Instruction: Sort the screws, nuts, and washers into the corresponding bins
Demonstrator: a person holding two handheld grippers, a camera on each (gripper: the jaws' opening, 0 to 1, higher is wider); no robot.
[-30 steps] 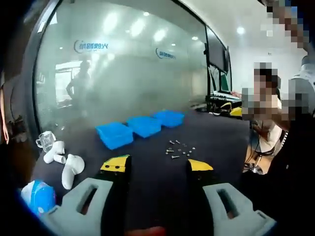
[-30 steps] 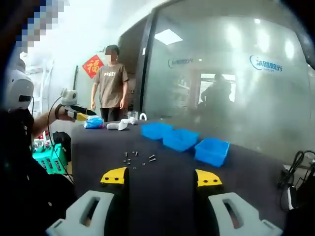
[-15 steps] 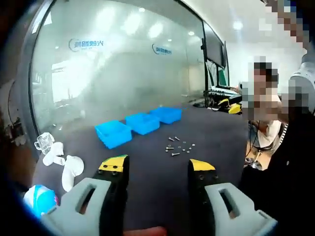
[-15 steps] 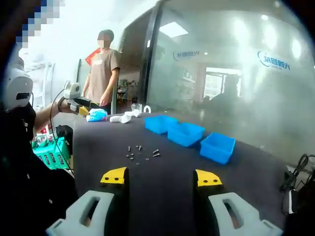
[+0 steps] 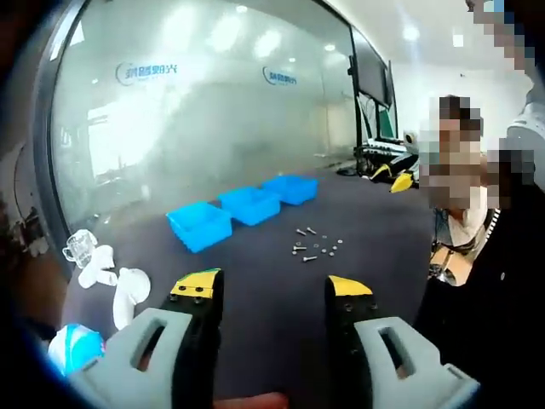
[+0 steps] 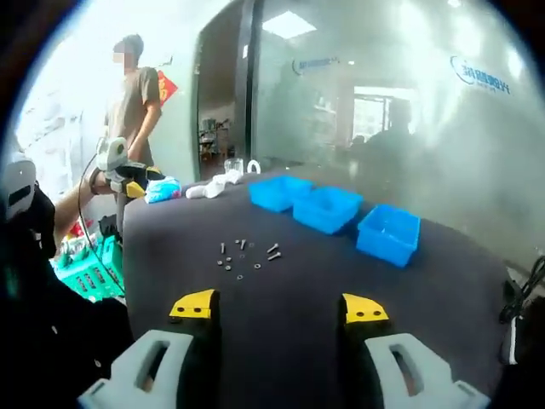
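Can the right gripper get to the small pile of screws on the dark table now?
Probably yes. The right gripper is open and empty, and only bare table lies between it and the screws; the blue bins stand beyond.

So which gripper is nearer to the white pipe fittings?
Left. The left gripper is close to the fittings, which lie just off its left jaw. From the right gripper they lie far off, past the screws.
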